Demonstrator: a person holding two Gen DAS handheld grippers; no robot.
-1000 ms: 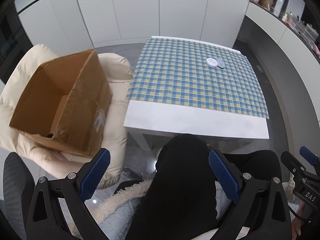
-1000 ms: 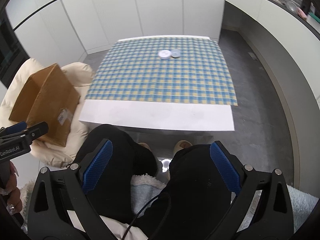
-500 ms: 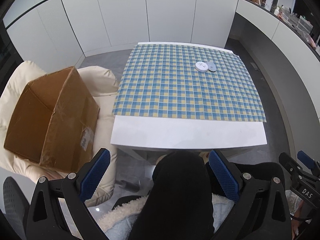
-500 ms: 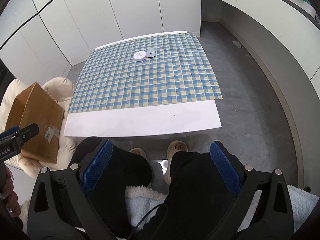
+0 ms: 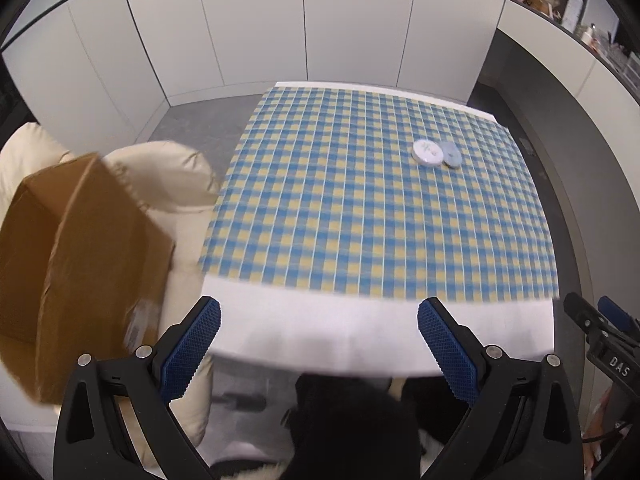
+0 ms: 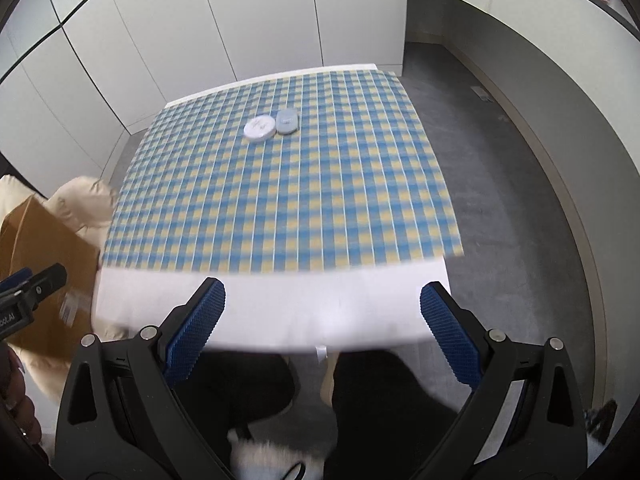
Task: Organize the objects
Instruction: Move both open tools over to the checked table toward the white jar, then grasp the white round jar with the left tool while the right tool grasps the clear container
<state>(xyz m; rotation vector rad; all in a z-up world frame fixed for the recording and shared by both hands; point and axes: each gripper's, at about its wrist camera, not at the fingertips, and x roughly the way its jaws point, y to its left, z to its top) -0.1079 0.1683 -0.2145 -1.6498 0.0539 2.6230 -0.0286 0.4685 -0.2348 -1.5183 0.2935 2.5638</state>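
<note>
A white table (image 5: 360, 332) lies straight ahead of both pairs of fingers, most of it under a blue-and-yellow checked cloth (image 5: 360, 208), with a bare white strip along the near edge. Far out on the cloth, beyond the fingertips, sit two small round things: a white disc (image 5: 428, 153) and a grey-blue disc (image 5: 451, 153), touching or nearly so. In the right wrist view the white disc (image 6: 260, 128) is ahead and a little left of the gap between the fingers, with the grey-blue disc (image 6: 287, 121) on its right. Nothing stands on the cloth between the fingers and the discs.

Off to the left of the left fingers, an open cardboard box (image 5: 72, 264) leans tilted on a cream cushioned chair (image 5: 176, 176); a label shows on its near side. White cabinet panels (image 5: 280, 20) close the far side, and a grey floor (image 6: 500, 152) runs to the right of the table. Below the fingers in both views are the person's dark-clad legs (image 6: 380, 408).

The left gripper (image 5: 319, 348) hangs over the near table edge, pointing forward and downward, its blue-padded fingers (image 5: 192, 348) spread wide with nothing between them. The right gripper (image 6: 322, 334) is posed the same way beside it, fingers (image 6: 450, 334) wide apart and empty. Each tool's tip shows at the edge of the other's view. Part of a hand (image 6: 16, 408) shows at the left edge of the right wrist view. The near parts of both views are blurred.
</note>
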